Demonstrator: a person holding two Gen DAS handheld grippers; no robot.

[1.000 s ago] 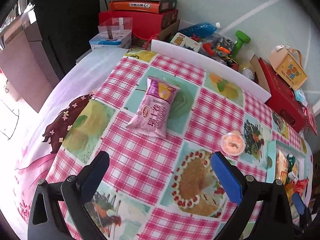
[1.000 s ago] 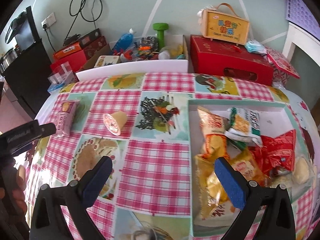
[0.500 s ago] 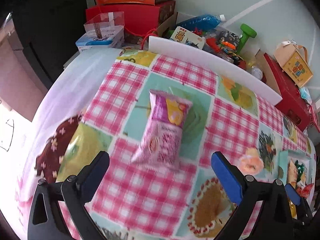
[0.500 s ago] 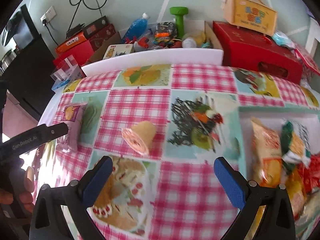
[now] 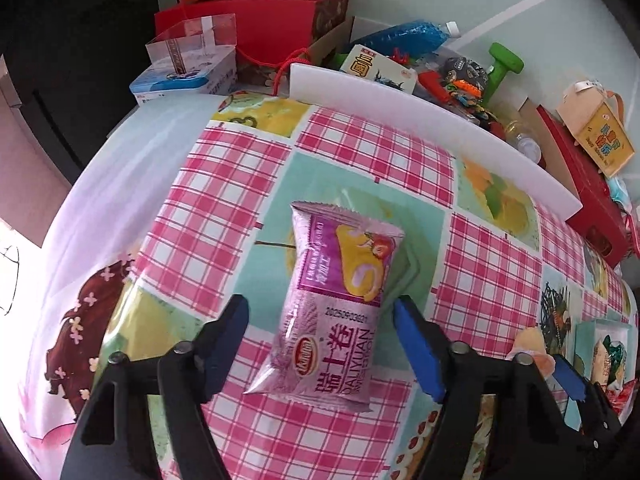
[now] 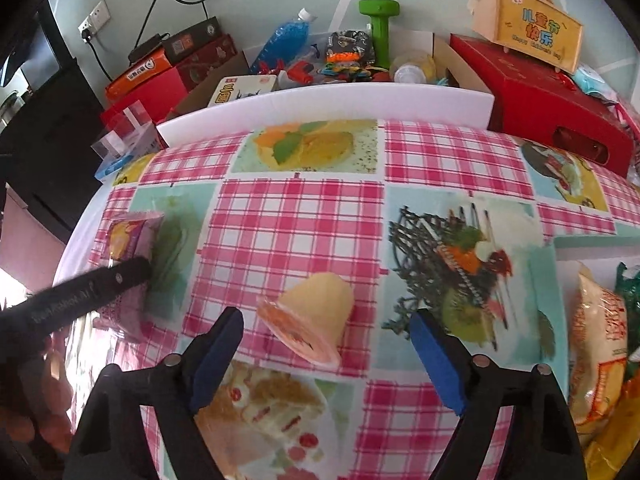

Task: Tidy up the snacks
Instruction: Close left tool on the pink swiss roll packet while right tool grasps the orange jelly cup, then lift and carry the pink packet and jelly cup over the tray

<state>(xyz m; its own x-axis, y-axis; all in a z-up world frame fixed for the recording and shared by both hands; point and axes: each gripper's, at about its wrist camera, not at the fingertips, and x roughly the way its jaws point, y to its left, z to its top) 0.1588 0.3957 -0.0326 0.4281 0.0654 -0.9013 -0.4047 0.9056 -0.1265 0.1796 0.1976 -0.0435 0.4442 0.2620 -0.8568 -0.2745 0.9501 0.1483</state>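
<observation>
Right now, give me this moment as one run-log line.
left gripper: open, straddling purple snack pack | right gripper: open, around jelly cup lying on its side | nothing lifted

Left gripper (image 5: pixel 320 316) with black plastic arms, blue rubber pads at the fingertips, round silver pivot screws at 7 and 5 o'clock, right gripper (image 6: pixel 328 332) of identical build, faint grey lettering along one black arm

the left tongs (image 5: pixel 320 322) have closed in over the purple plastic cake-roll packet (image 5: pixel 336 308), fingers now flanking it (narrower gap), while the right tongs (image 6: pixel 326 338) have reached the orange-lidded jelly cup (image 6: pixel 310 318).
</observation>
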